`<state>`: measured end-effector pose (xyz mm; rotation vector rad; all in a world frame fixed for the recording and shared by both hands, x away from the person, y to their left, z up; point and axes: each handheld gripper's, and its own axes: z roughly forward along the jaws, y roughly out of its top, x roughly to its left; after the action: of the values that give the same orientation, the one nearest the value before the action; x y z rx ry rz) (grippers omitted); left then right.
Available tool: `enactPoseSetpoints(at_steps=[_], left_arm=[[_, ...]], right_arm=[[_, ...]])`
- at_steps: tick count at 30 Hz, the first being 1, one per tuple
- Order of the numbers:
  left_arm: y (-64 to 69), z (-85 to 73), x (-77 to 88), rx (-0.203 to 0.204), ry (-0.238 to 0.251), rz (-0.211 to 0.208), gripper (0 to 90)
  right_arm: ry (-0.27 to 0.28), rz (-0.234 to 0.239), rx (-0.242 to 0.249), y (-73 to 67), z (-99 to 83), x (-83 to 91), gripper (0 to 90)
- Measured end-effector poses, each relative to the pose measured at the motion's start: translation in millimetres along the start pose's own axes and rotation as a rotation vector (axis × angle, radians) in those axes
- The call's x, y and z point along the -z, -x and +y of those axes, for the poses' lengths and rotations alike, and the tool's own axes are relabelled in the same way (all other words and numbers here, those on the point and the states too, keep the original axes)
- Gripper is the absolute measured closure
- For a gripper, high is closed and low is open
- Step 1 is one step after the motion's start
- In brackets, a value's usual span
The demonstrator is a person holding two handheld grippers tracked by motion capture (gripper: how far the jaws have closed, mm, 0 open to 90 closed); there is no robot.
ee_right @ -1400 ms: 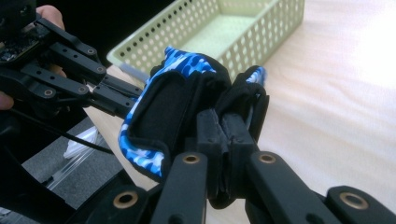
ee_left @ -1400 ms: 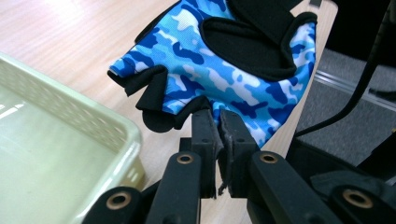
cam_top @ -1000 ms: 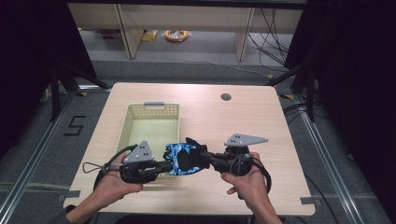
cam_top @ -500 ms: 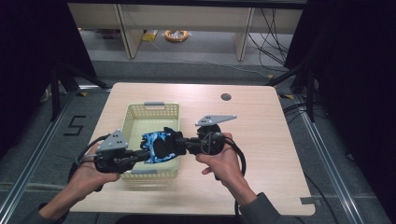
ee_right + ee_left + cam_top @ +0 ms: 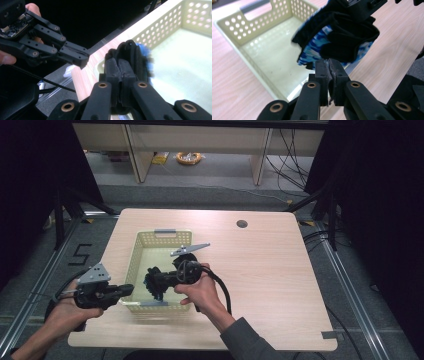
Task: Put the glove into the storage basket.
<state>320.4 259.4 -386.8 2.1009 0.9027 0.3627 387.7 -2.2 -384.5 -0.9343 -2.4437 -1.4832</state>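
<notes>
A black and blue patterned cloth [image 5: 156,283] hangs bunched over the near end of a pale yellow perforated basket [image 5: 150,237]. My right gripper [image 5: 154,281] is shut on it, its jaws [image 5: 119,65] buried in the black fabric [image 5: 130,53]. My left gripper [image 5: 129,289] sits just outside the basket's near left corner, shut, with nothing between its jaws. In the left gripper view its closed jaws [image 5: 328,65] point at the cloth [image 5: 337,37] a short way off, above the basket [image 5: 262,20]. The right gripper view shows the left gripper [image 5: 83,58] apart from the cloth.
The basket stands left of centre on a light wooden table [image 5: 270,270] with a round cable hole [image 5: 242,224] at the back. A black cable [image 5: 220,292] loops from the right gripper over the person's wrist. Bare tabletop lies to the right.
Both grippers moved left. The cloth, earlier held between both in front of the basket, now hangs from the right gripper over the basket. The left gripper has come off it.
</notes>
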Motion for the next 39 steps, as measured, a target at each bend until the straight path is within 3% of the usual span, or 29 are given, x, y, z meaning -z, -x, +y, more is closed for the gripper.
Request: enactPoseSetpoints(at_steps=[4, 13, 23, 24, 25, 27, 29, 31, 34, 35, 37, 39], left_arm=[[-8.8, -6.8, 0.2, 0.022, -0.012, 0.007, 85.3], [-13.4, -9.5, 2.9, 0.033, -0.006, 0.011, 83.7], [-3.0, -16.4, 5.0, 0.051, 0.014, -0.004, 72.1], [-1.9, -17.0, 6.4, 0.031, 0.005, -0.005, 71.8], [1.2, -17.7, 6.3, 0.049, 0.017, -0.003, 70.9], [2.3, -18.4, 8.2, 0.027, 0.002, -0.015, 69.8], [6.1, -19.5, 6.6, 0.055, 0.029, -0.016, 67.3], [5.9, -20.9, 7.2, 0.042, 0.01, -0.026, 63.9], [9.7, -24.2, 4.5, 0.067, 0.015, -0.044, 55.7], [10.3, -25.4, 4.1, 0.054, -0.003, -0.053, 52.4], [15.1, -28.4, 1.4, 0.077, 0.008, -0.047, 48.5], [20.7, -32.0, -1.1, 0.064, 0.0, -0.054, 46.9]], right_arm=[[-0.007, 0.02, -0.029, 3.1, -1.4, -14.4, 88.7], [0.026, 0.034, -0.107, 12.6, -3.5, -21.2, 88.7], [0.047, 0.047, -0.129, 15.8, -3.7, -29.8, 88.7], [0.045, 0.037, -0.132, 15.3, -3.7, -30.4, 88.7], [0.045, 0.05, -0.131, 15.0, -3.9, -32.4, 88.7], [0.043, 0.047, -0.14, 13.3, -4.5, -34.9, 88.7], [0.043, 0.067, -0.145, 13.0, -6.0, -38.2, 88.6], [0.036, 0.052, -0.151, 14.0, -8.4, -39.5, 88.6], [0.013, 0.019, -0.168, 17.9, -14.0, -38.8, 88.6], [0.009, 0.002, -0.164, 20.8, -16.1, -38.0, 88.6], [-0.001, -0.019, -0.173, 26.8, -20.7, -36.4, 88.5], [-0.011, -0.052, -0.167, 34.2, -25.5, -33.8, 88.5]])
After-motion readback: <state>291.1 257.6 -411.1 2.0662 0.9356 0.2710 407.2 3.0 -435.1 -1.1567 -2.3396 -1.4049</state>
